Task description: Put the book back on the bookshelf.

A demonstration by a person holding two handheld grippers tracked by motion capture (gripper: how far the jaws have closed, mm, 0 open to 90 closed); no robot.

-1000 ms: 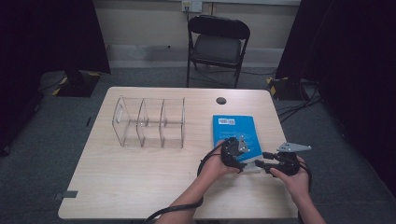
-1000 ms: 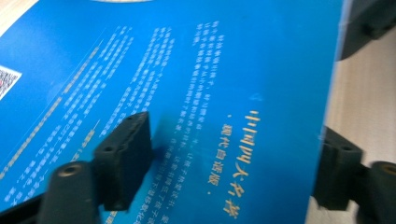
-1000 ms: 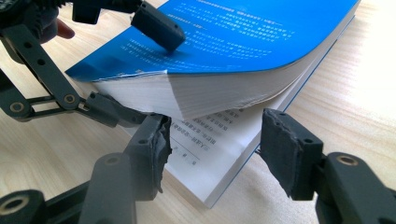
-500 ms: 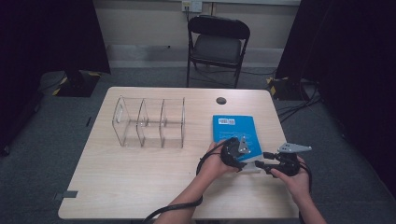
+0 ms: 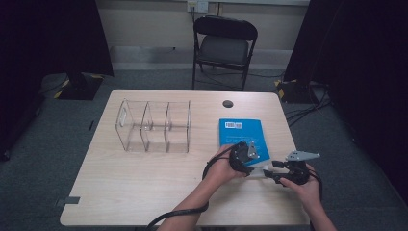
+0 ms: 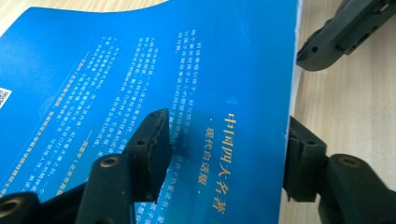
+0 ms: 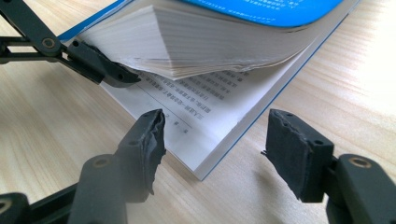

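Note:
A blue paperback book (image 5: 239, 132) lies on the right part of the wooden table (image 5: 144, 192), back cover up, with white and gold print (image 6: 140, 70). My left gripper (image 5: 252, 166) is at its near edge. One pad lies on the cover and the other sits under the raised block of pages (image 7: 210, 42); its jaws (image 6: 229, 149) have just been closing on that block. My right gripper (image 5: 270, 174) faces it, jaws (image 7: 215, 144) open after widening slightly. They straddle the corner of the flat lower pages (image 7: 196, 116) without touching. The left gripper's lower finger (image 7: 102, 67) props up the block.
A clear acrylic organizer (image 5: 154, 126) with three compartments stands left of the book. A dark round hole (image 5: 227, 103) marks the table's far edge, and a black folding chair (image 5: 223, 43) stands beyond it. Bare wood lies in front of the organizer.

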